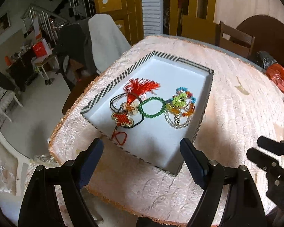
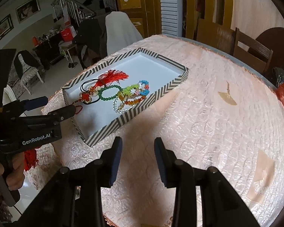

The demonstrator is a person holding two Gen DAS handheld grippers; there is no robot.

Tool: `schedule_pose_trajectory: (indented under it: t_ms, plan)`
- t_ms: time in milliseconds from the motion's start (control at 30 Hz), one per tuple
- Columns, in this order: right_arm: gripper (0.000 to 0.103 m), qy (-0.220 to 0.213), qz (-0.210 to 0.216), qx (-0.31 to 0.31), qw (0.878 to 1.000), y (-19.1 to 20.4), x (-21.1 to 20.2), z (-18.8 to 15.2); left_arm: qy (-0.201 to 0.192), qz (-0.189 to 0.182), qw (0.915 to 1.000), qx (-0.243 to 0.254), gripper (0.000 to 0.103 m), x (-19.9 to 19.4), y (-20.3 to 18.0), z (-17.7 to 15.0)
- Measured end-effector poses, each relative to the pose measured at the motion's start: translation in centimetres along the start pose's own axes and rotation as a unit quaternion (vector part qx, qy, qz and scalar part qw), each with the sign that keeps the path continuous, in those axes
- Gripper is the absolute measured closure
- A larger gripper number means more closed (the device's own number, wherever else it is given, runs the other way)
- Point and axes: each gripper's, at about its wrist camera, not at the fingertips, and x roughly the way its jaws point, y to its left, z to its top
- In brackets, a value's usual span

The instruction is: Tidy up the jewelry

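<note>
Left gripper [image 1: 142, 151]: jaws spread wide — nothing between them
Right gripper [image 2: 138, 149]: jaws parted, holding nothing
Striped tray [image 2: 142, 106]: jewelry pile — green bead bracelet [image 1: 151, 107] in the middle

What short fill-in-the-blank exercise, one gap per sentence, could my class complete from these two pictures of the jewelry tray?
1. The green bead bracelet lies inside the ____ tray.
2. The tassel on the knot ornament is ____ in colour.
3. The left gripper has its jaws ____, with nothing between them.
4. The fan-shaped ornament lies ____ the tray, on the tablecloth.

Missing words: striped; red; open; outside
</note>
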Motion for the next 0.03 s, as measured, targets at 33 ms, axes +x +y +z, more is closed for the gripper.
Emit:
schedule_pose_trajectory:
  t_ms: [33]
  plan:
    - [0.067,0.001,0.000,-0.001,1.000,-0.01,-0.03,-0.11,-0.001,0.002,1.0000,0.002,0.000,-0.05,-0.13,0.00]
